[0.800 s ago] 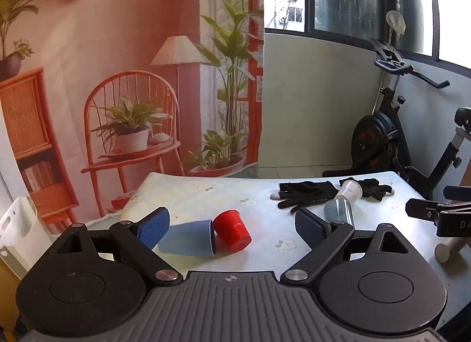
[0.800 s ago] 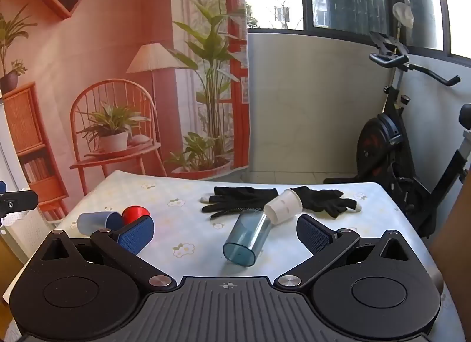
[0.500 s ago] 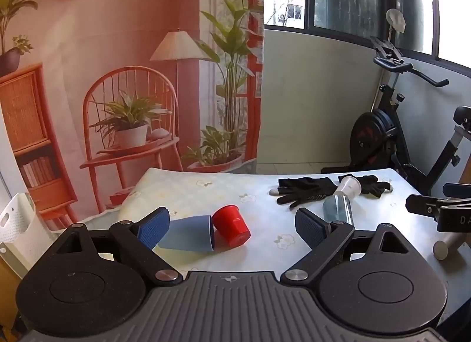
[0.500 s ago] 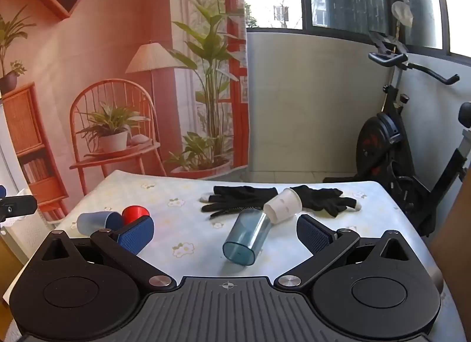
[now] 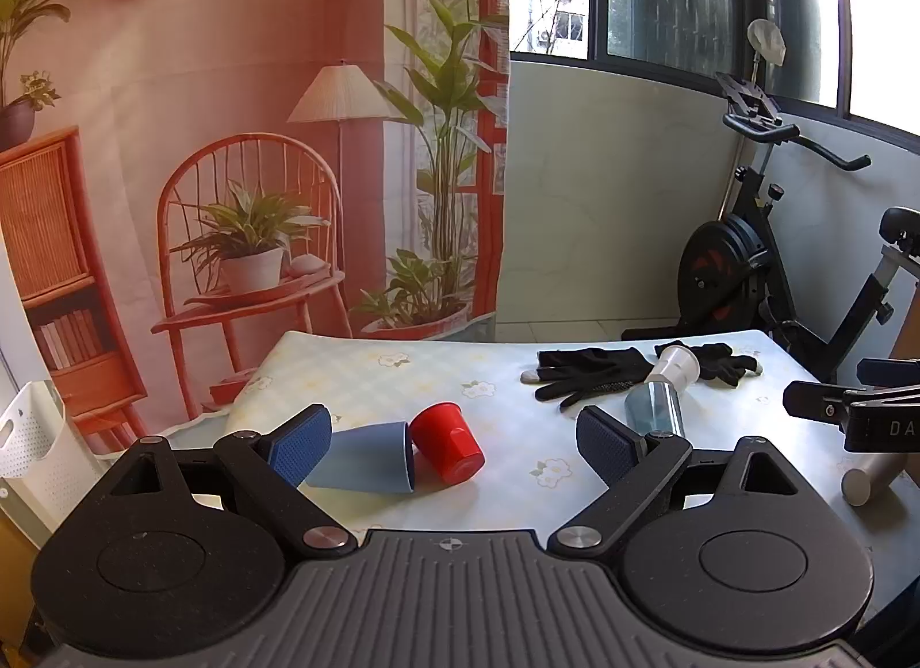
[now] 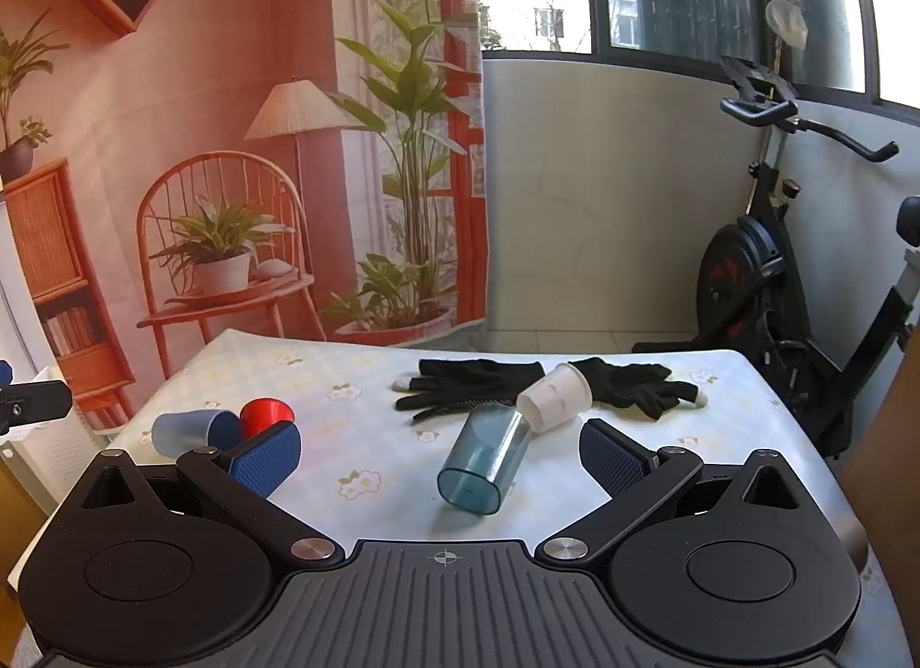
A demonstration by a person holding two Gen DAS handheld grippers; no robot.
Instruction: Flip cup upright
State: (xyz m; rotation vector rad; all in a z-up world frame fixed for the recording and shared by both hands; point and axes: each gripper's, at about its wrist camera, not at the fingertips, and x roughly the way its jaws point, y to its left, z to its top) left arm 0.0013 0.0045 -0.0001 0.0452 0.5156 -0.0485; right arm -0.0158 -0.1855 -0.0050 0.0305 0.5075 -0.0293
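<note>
Several cups lie on their sides on the flowered table (image 5: 402, 380). A grey-blue cup (image 5: 362, 458) and a red cup (image 5: 448, 441) lie together just ahead of my left gripper (image 5: 454, 441), which is open and empty. A clear teal tumbler (image 6: 483, 458) and a white cup (image 6: 555, 398) lie between the fingers of my right gripper (image 6: 440, 452), also open and empty. The teal tumbler (image 5: 655, 409) and white cup (image 5: 678, 366) show in the left wrist view too. The blue cup (image 6: 192, 432) and red cup (image 6: 267, 415) sit at left in the right wrist view.
A pair of black gloves (image 6: 483, 383) lies behind the white cup. A metal cylinder (image 5: 874, 478) lies at the table's right edge. An exercise bike (image 6: 793, 288) stands to the right. A white basket (image 5: 29, 444) stands left of the table.
The left gripper's view has shifted slightly, so the blue and red cups sit a little higher and closer between its fingers. The right gripper and the cups have not moved.
</note>
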